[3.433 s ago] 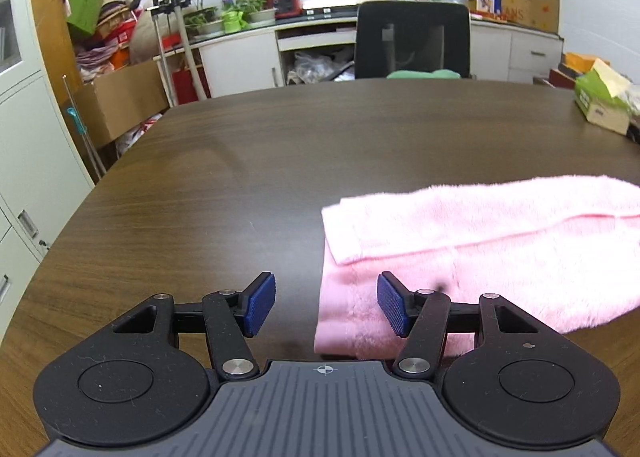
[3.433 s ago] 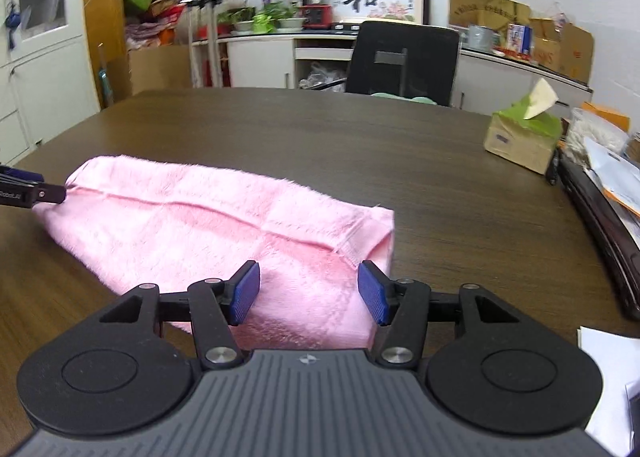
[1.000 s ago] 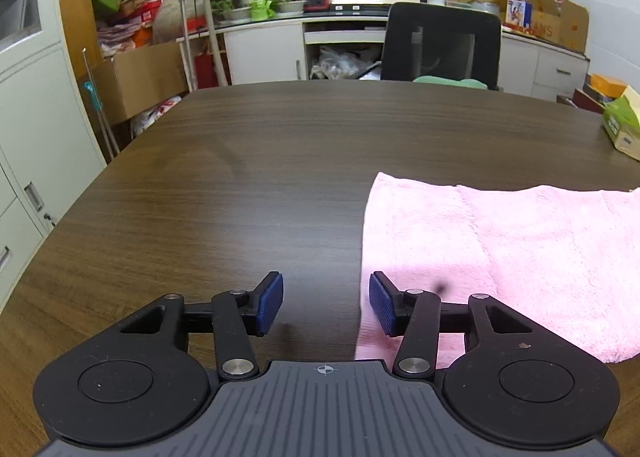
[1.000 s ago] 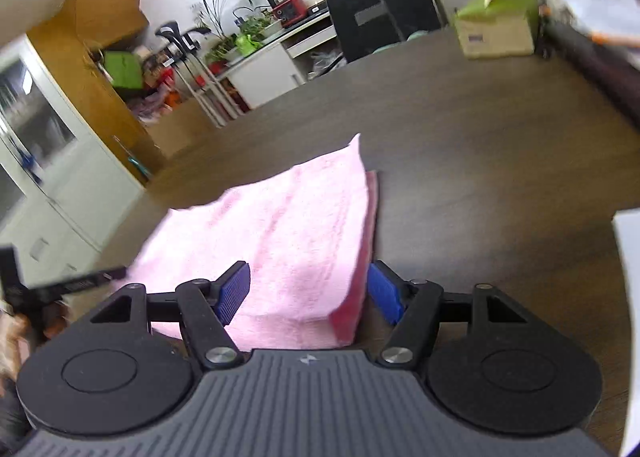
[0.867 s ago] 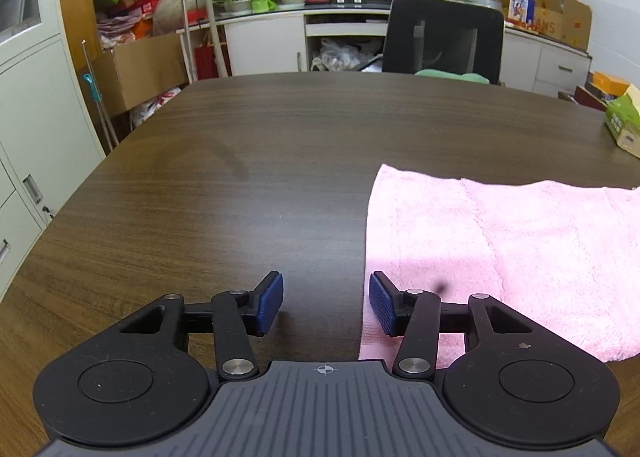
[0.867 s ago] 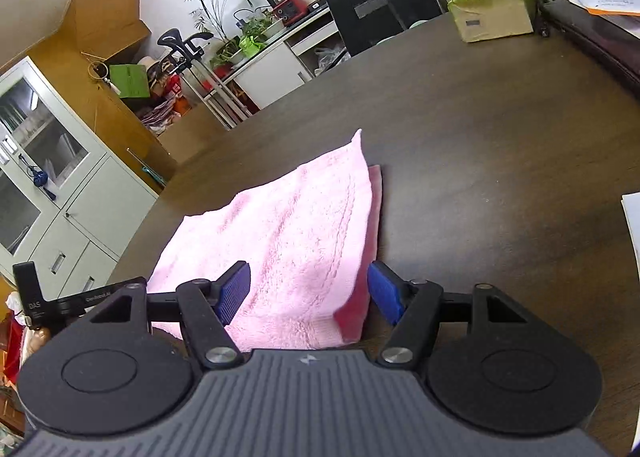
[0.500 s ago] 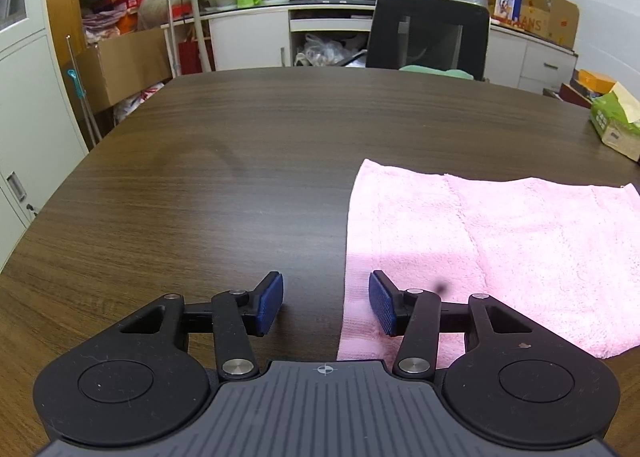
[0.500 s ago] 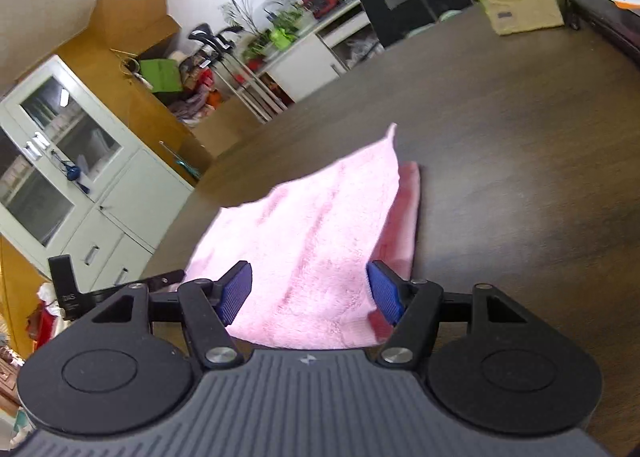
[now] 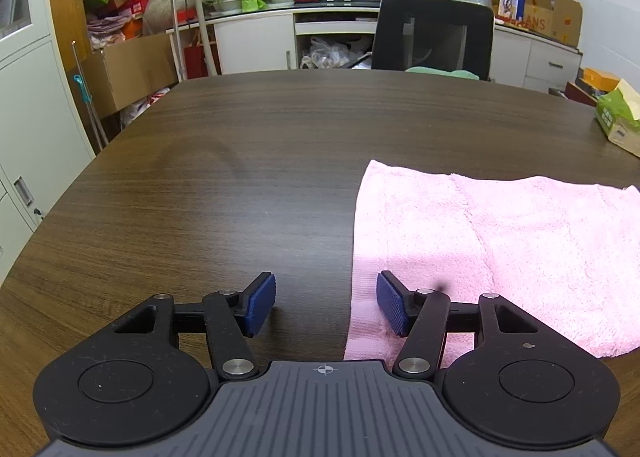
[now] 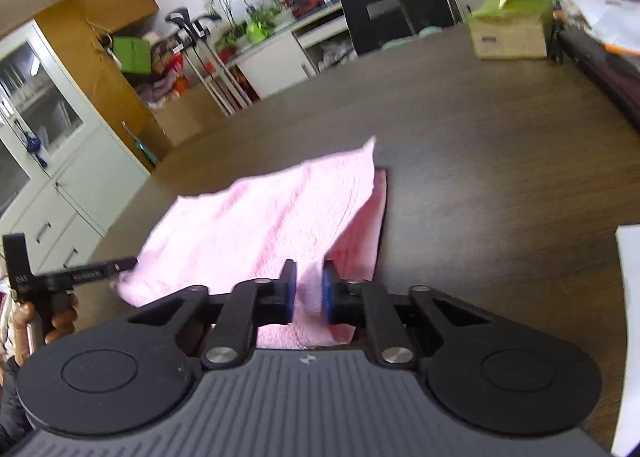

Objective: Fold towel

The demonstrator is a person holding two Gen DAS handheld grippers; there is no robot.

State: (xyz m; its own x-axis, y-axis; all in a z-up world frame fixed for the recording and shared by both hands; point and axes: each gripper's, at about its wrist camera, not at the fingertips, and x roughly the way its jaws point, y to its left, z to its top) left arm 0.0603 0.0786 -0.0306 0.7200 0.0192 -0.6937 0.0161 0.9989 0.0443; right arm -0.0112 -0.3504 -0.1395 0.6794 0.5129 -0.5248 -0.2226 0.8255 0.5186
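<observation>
Pink towel (image 9: 500, 253) lies on the dark wood-grain surface (image 9: 240, 177), already doubled over: a fold line runs across its upper layer, and in the right wrist view a lower layer shows under the lifted right-hand edge

Left gripper (image 9: 326, 305): released, blue pads wide apart. Its right pad (image 9: 390, 307) sits over the towel's near left corner; its left pad hangs over bare wood. Towel's left edge runs between the two pads. No cloth held

Right gripper (image 10: 306, 293): clenched on the towel (image 10: 260, 225), pads nearly together with a ridge of pink cloth pinched between them at the near right edge. The top layer is raised there and slopes down toward the far side; the far right corner stands up in a small peak. View tilted and somewhat blurred

Left gripper (image 10: 96, 271) also shows in the right wrist view, at the towel's left near corner, held in the person's hand (image 10: 44, 321)

Elsewhere: green tissue box (image 10: 510, 27) on the far right of the surface, well apart from the towel; black office chair (image 9: 432, 37) at the far edge; white paper (image 10: 628, 337) at the right near edge
</observation>
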